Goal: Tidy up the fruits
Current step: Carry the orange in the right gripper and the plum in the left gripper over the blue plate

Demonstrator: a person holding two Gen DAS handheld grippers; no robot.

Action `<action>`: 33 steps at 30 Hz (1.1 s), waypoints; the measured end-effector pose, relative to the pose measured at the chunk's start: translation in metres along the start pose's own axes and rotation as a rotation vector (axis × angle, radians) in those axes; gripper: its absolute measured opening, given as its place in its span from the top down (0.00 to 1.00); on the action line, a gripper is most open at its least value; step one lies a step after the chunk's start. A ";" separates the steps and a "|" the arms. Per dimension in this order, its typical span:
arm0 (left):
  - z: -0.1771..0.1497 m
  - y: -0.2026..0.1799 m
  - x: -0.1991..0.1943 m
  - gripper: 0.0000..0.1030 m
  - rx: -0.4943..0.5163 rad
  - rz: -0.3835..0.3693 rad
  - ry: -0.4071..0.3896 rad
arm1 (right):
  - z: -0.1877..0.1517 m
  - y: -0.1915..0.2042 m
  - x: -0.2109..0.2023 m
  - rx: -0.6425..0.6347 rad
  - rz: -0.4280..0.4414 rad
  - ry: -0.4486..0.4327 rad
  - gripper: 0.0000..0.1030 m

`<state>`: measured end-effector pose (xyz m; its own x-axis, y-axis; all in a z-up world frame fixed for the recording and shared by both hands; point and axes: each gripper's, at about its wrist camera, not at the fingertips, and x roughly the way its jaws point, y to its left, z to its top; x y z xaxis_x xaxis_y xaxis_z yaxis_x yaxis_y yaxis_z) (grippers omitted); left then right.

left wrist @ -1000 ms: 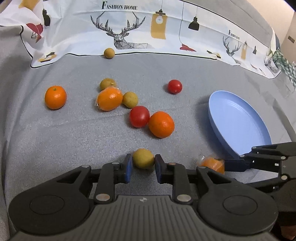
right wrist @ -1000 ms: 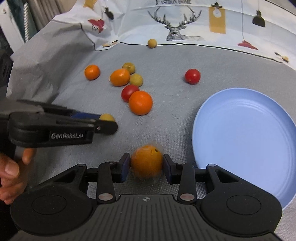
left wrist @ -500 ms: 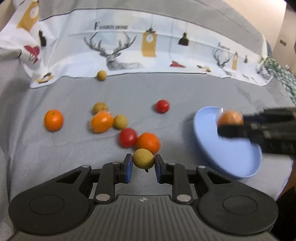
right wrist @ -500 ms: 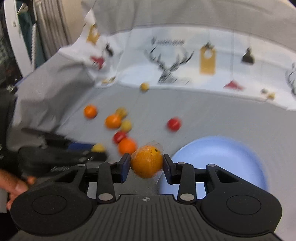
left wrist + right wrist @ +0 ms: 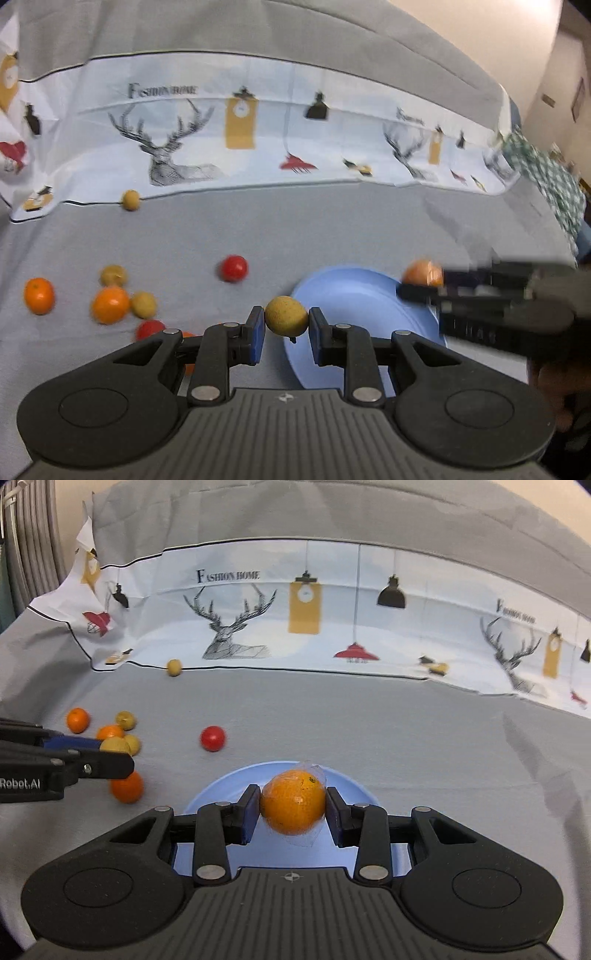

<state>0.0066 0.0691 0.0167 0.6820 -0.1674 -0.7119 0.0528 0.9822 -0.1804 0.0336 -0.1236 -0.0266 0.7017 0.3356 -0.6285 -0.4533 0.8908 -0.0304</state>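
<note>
the cloth (image 5: 332, 723) is plain grey, and the sheet (image 5: 332, 627) behind it is white, printed with grey deer heads, black and red lamps and mustard clocks. the plate (image 5: 354, 782) is pale blue. one orange (image 5: 293, 801) is bright orange, a tomato (image 5: 212, 738) red, a small fruit (image 5: 286, 316) dull yellow.

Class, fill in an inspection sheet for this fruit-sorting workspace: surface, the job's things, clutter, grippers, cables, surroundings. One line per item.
Surface: grey cloth, wrinkled at the right, with a printed deer cloth along the back.
Job's things: blue plate, nothing resting on it; loose oranges, red tomatoes and small yellow-brown fruits lie left of it, one yellow-brown fruit apart at the printed cloth's edge.
Clutter: nothing seen.
Grippers: left gripper shut on a small yellow-brown fruit; right gripper shut on a plastic-wrapped orange, in front of the plate in its own view.
Cables: nothing seen.
Surroundings: cream wall, a green checked cloth at far right.
</note>
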 end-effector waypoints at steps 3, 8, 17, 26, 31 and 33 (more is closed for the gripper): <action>-0.004 -0.010 0.011 0.73 0.047 0.027 0.051 | -0.002 -0.006 0.000 -0.018 -0.016 -0.004 0.62; -0.001 -0.011 0.031 0.73 0.022 0.003 0.113 | -0.004 -0.022 0.004 0.022 -0.035 0.034 0.62; -0.018 -0.051 0.055 0.73 0.121 -0.038 0.216 | -0.012 -0.035 0.014 0.101 -0.065 0.106 0.62; -0.024 -0.062 0.062 0.73 0.131 -0.020 0.225 | -0.015 -0.034 0.022 0.103 -0.084 0.145 0.62; -0.024 -0.065 0.063 0.73 0.148 0.002 0.221 | -0.014 -0.035 0.023 0.100 -0.082 0.149 0.62; -0.026 -0.069 0.062 0.73 0.152 0.008 0.219 | -0.014 -0.035 0.024 0.103 -0.081 0.150 0.62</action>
<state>0.0264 -0.0107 -0.0322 0.5096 -0.1580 -0.8458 0.1681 0.9823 -0.0823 0.0586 -0.1514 -0.0516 0.6401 0.2190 -0.7364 -0.3344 0.9424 -0.0104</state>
